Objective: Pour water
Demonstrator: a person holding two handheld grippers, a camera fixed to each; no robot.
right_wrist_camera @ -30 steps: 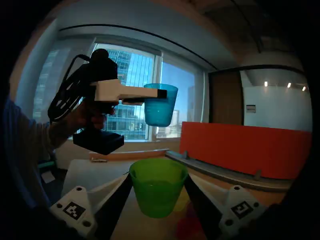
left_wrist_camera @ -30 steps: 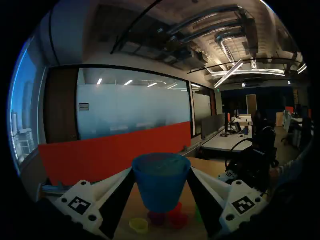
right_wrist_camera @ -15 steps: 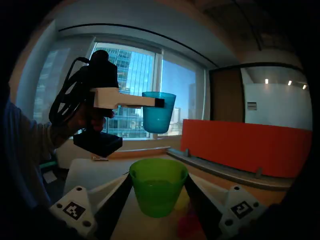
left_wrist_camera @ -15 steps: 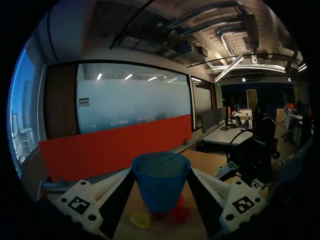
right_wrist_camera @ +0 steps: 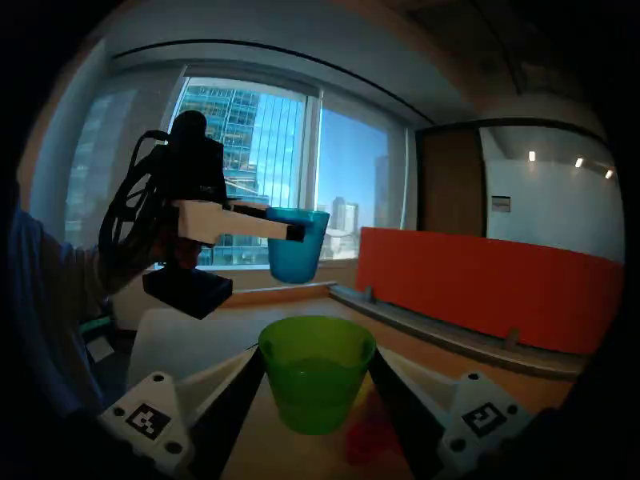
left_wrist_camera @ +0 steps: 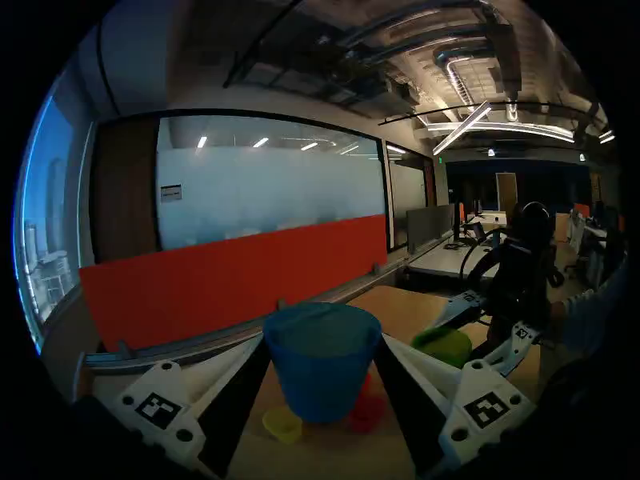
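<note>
Left gripper (left_wrist_camera: 322, 340) is clamping a translucent blue plastic cup (left_wrist_camera: 322, 380) upright between its fingers, held above and ahead-left of the right gripper (right_wrist_camera: 317, 352), which is gripping a translucent green plastic cup (right_wrist_camera: 318, 392) level, presumably so that the pour runs downward without early spilling.

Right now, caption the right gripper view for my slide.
Right gripper grips a green cup; left gripper holds a blue cup beyond.
</note>
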